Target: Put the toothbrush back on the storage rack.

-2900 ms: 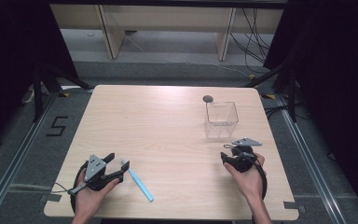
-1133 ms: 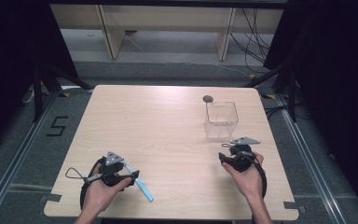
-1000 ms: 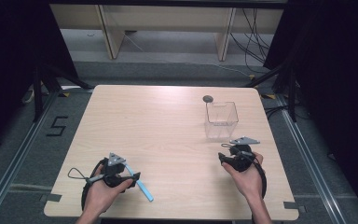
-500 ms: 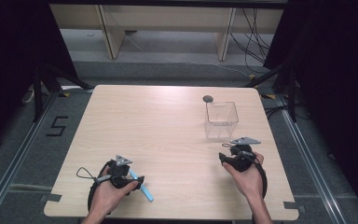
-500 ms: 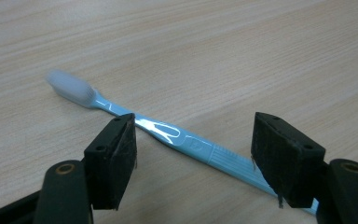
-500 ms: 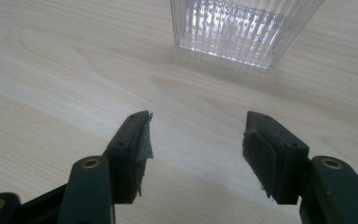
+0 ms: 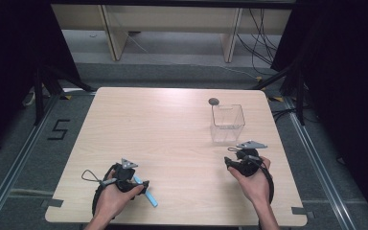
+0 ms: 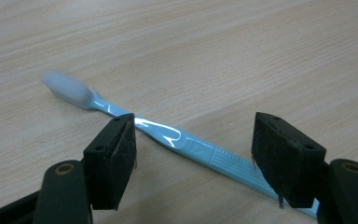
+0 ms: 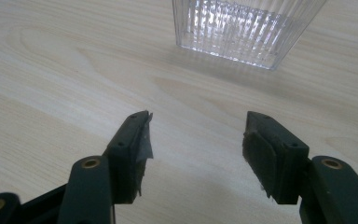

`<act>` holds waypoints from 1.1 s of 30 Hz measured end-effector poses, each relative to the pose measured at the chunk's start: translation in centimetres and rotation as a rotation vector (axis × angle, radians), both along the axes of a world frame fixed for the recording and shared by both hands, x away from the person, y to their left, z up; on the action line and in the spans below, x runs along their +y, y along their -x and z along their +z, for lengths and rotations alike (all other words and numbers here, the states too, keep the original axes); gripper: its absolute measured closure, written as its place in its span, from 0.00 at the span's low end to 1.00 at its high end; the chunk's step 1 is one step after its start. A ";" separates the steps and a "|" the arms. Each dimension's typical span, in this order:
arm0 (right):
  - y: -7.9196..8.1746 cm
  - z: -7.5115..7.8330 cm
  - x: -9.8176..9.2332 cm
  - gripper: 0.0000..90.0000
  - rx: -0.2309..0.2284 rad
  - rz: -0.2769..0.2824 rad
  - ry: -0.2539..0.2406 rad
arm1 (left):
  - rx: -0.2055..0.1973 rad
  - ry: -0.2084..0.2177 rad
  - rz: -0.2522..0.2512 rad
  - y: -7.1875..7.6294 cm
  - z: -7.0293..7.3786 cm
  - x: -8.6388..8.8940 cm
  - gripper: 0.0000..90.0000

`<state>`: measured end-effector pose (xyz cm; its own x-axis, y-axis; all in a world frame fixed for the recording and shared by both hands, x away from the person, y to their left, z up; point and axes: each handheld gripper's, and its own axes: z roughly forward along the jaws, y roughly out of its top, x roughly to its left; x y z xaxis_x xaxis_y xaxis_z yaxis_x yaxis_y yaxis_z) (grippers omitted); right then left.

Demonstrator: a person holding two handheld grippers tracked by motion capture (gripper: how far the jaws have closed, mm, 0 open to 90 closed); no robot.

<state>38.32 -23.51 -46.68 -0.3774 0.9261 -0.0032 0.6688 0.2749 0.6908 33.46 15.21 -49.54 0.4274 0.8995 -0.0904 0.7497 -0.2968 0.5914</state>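
Left tool (image 8: 193, 154) spread wide, jaws either side of blue toothbrush (image 8: 168, 137) lying flat on table (image 7: 172, 129), not pinching it. Right tool (image 9: 196, 140) also spread, nothing between jaws, near clear ribbed container (image 9: 242, 28).

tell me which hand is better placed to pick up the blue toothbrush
Left. The left gripper already has its open jaws straddling the toothbrush handle, while the right gripper waits with open jaws by the clear container.

Pale wooden table (image 7: 163, 129) with blue toothbrush (image 7: 146, 193), clear ribbed container (image 7: 227, 123), small dark disc (image 7: 213, 101).
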 end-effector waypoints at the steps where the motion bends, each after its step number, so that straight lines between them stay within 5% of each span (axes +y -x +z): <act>1: 0.2 0.0 0.3 0.47 0.028 -0.033 -0.027 | -0.003 0.019 0.004 0.0 -0.2 -0.2 0.34; 11: 0.0 0.0 0.1 0.47 0.014 -0.011 -0.019 | 0.030 -0.005 -0.012 -0.1 -0.4 -0.3 0.35; 21: 0.0 -0.1 0.1 0.47 0.020 -0.006 -0.041 | 0.030 -0.024 -0.038 -0.1 -0.4 -0.2 0.41; 33: 0.0 0.0 0.1 0.47 0.017 -0.014 -0.006 | 0.033 -0.053 -0.023 -0.1 -0.3 0.0 0.41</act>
<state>38.27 -23.46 -46.69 -0.3648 0.9311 0.0085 0.6837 0.2617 0.6812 33.51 15.22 -49.84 0.4453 0.8935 -0.0573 0.7613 -0.3442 0.5495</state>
